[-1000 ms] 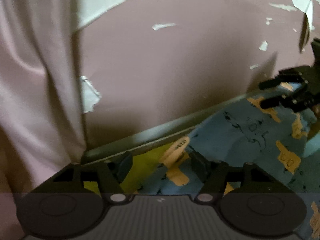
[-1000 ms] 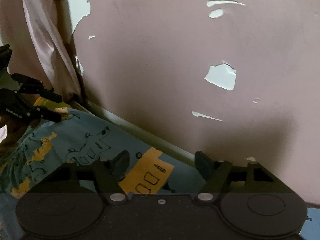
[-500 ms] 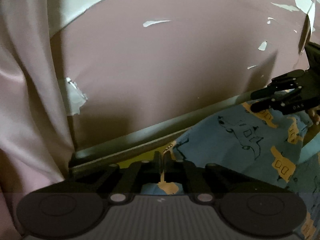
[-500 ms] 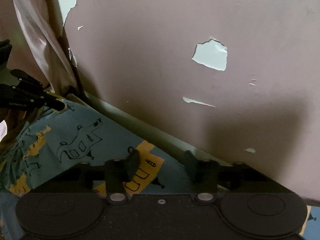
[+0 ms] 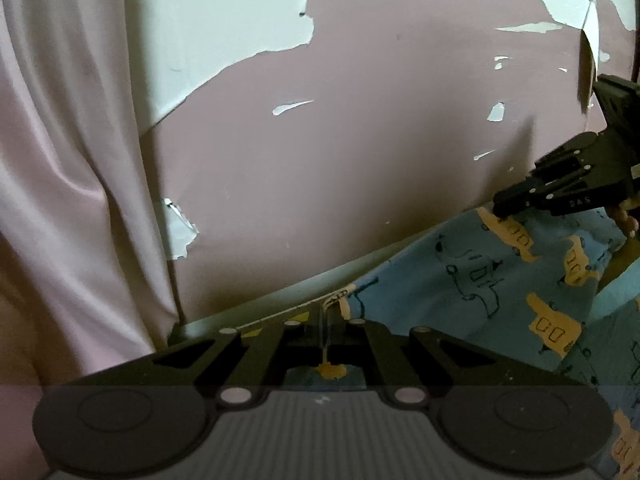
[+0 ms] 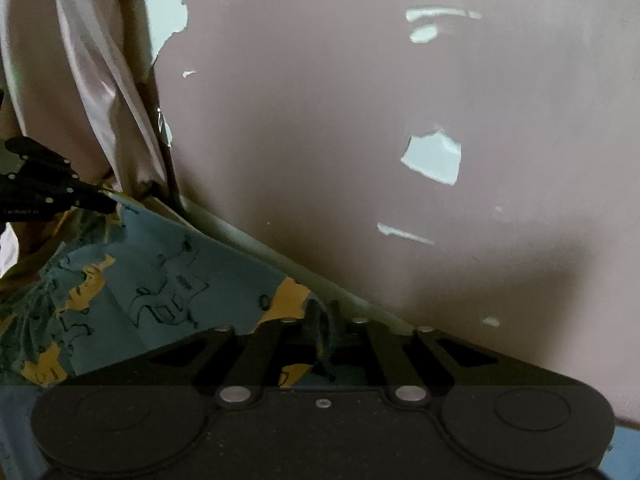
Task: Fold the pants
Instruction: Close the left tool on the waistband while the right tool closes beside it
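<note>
- Two pairs of tongs grip one top edge of the blue pants, one at each end, and both views show it.
- Left wrist view: the left tongs [image 5: 326,320], which stood wide apart a second ago, are now closed tight on the left corner of the pants [image 5: 480,280], a thin sliver of cloth pinched between them.
- The gripped hem runs from that corner up and to the right, to the right tongs [image 5: 504,204] at the frame's right side; the cloth hangs below this line, its printed orange and outlined trucks facing the camera.
- The peeling pink wall [image 5: 380,140] fills more of the frame than before, and the ledge [image 5: 260,312] at its foot sits lower.
- Right wrist view: the right tongs [image 6: 322,320], open a second ago, are closing, with the right corner of the pants [image 6: 168,288] squeezed between them.
- Here the hem climbs to the upper left, to the left tongs [image 6: 108,204], beside a pale pink curtain [image 6: 100,100].
- The stretch of cloth between the two grips looks tauter than before.
</note>
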Available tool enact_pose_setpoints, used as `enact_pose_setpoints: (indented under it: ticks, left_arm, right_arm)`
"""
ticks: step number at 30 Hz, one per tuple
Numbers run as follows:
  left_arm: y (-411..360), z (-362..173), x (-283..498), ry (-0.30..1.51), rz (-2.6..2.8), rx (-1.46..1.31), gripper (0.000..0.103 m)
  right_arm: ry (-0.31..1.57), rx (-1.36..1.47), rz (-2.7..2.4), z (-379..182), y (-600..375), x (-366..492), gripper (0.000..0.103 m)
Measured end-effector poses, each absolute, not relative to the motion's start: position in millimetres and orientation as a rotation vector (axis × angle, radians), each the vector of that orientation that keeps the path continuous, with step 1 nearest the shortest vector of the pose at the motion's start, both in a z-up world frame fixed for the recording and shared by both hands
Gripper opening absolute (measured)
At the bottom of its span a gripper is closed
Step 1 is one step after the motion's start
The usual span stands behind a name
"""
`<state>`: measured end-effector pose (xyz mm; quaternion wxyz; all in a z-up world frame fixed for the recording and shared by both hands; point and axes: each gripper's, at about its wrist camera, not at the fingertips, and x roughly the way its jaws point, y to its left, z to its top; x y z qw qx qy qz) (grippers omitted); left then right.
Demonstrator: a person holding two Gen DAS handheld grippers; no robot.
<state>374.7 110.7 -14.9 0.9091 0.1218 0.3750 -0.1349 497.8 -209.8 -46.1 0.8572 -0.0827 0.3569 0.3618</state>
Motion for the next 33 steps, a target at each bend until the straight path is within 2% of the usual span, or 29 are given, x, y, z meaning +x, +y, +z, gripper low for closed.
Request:
enact_pose_setpoints:
  ticks: [4,6,9,10,11,12,13,15,26,33]
  left_arm:
    - [111.5,-11.1,364.8,0.736,-0.284,0.287,0.001]
    - [110.2,-9.6,361.6,0.72,-0.288,0.305,0.001]
    - [103.0,-9.7,357.0,0.7,-0.293,0.343,0.001]
    - [102.0,-8.6,355.6,0.697,-0.295,0.346,0.001]
    - [101.3,-7.8,355.1,0.695,-0.296,0.348,0.001]
    - [100.3,-7.6,354.9,0.694,-0.296,0.349,0.001]
    - [99.5,-6.4,354.0,0.693,-0.296,0.35,0.001]
    - [98.9,-4.2,352.4,0.69,-0.294,0.351,0.001]
    - [99.8,11.9,322.6,0.634,-0.302,0.336,0.001]
    - [99.5,31.9,263.3,0.571,-0.352,0.365,0.001]
  right_arm:
    - [0.739,-0.157,0.815,-45.5,-209.4,501.1,0.036]
    - [0.742,-0.16,0.846,-46.1,-205.3,501.9,0.048]
    - [0.759,-0.179,0.87,-49.0,-195.2,503.9,0.052]
    - [0.771,-0.198,0.865,-51.3,-191.5,505.1,0.049]
    - [0.781,-0.211,0.87,-53.3,-188.3,505.3,0.035]
    - [0.794,-0.22,0.875,-54.9,-185.8,505.4,0.013]
    - [0.797,-0.233,0.867,-55.4,-184.4,504.1,0.006]
    - [0.788,-0.242,0.869,-53.4,-184.2,499.8,0.001]
    - [0.628,-0.297,0.843,-16.6,-201.5,445.3,0.0]
    - [0.482,-0.335,0.799,13.7,-218.1,358.4,0.0]
